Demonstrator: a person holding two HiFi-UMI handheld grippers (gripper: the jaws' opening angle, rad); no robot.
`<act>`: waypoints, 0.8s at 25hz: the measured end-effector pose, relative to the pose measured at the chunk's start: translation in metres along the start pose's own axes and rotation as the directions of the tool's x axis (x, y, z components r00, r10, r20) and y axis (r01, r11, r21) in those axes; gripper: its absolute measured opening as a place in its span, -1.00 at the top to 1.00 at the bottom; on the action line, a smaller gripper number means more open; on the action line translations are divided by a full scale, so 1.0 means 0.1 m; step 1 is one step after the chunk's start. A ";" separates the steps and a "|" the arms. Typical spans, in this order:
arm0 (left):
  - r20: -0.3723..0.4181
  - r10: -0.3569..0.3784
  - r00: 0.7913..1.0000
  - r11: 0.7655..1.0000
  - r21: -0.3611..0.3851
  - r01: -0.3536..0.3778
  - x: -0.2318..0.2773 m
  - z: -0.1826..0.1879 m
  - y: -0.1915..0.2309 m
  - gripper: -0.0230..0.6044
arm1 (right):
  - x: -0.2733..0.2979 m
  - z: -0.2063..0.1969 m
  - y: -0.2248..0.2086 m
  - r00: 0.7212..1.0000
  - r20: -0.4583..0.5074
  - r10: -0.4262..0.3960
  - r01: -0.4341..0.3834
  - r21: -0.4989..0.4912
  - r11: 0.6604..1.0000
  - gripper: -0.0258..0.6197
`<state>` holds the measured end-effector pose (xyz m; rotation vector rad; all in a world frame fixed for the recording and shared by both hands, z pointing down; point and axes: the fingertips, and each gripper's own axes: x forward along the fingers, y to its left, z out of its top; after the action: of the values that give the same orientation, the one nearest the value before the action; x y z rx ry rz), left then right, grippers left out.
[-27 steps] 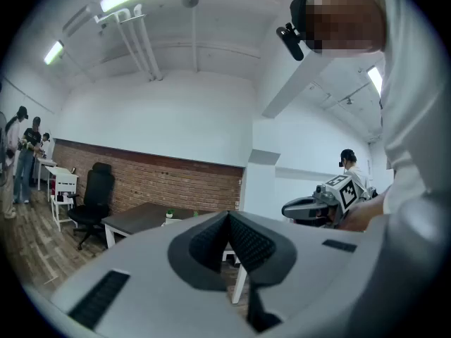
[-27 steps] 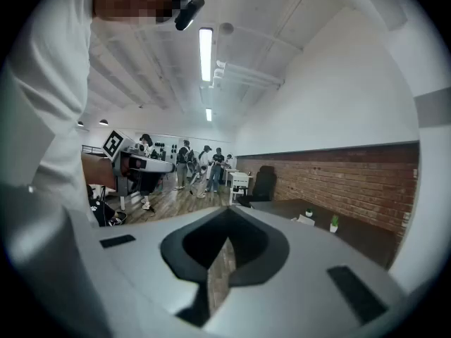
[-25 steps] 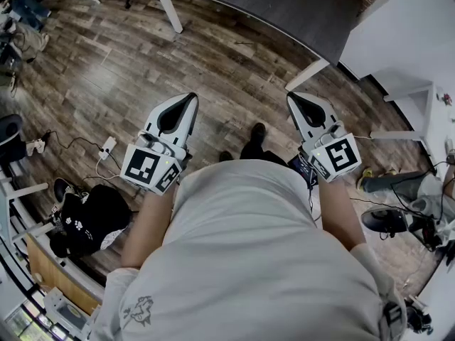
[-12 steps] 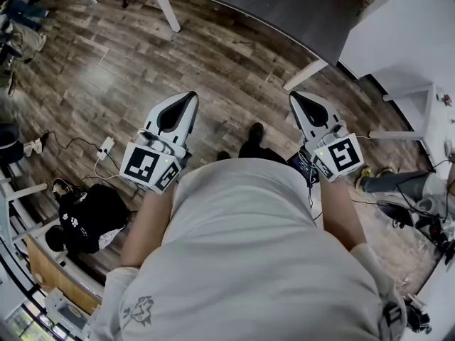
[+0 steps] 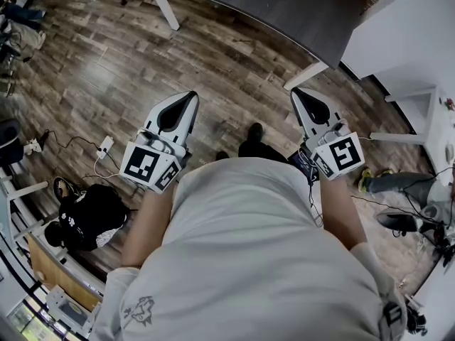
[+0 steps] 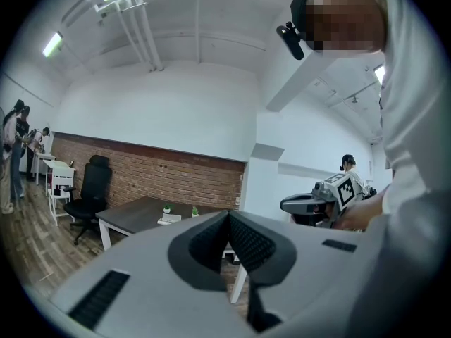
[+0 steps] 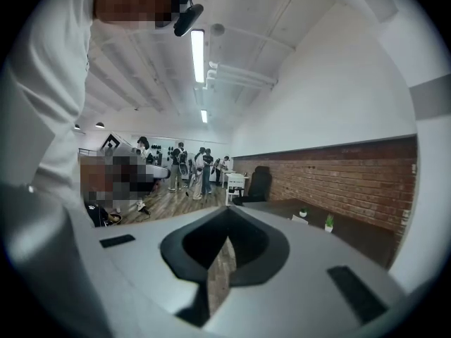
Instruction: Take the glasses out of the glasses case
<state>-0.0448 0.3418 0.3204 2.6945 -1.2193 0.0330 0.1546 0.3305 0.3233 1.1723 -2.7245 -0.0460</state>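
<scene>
L tongs (image 6: 227, 220) shut tight, nothing btwn them. R tongs (image 7: 225, 239) same: closed & empty. Both held out in front at waist height, elbows bent, pointing roughly level over the wood floor (image 5: 106, 62) toward the dark tabletop (image 5: 284, 6). Glasses case: can't make it out anywhere.

I'm looking down on a dark plank floor (image 5: 213, 69). At the top edge of the head view a dark-topped desk (image 5: 298, 9) stands on it on white legs, and a white table (image 5: 398, 34) stands beside it at the right. On the desk, toward the brick-wall side, sit two small potted plants (image 6: 167, 208) with a flat white thing (image 6: 170, 219) just beside them. On the floor to my left lie a white power strip (image 5: 106, 146) with its cable and a black bag (image 5: 89, 219).
</scene>
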 end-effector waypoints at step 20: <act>-0.074 0.045 0.996 0.999 -0.014 -0.047 1.69 0.00 0.09 0.89 | 0.42 -0.30 -1.63 0.996 -0.012 0.087 -0.086 0.077 0.993 0.44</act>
<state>0.0610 0.2105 0.3380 2.6270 -1.2544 0.1275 0.2484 0.1896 0.3436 1.0679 -2.7830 0.0787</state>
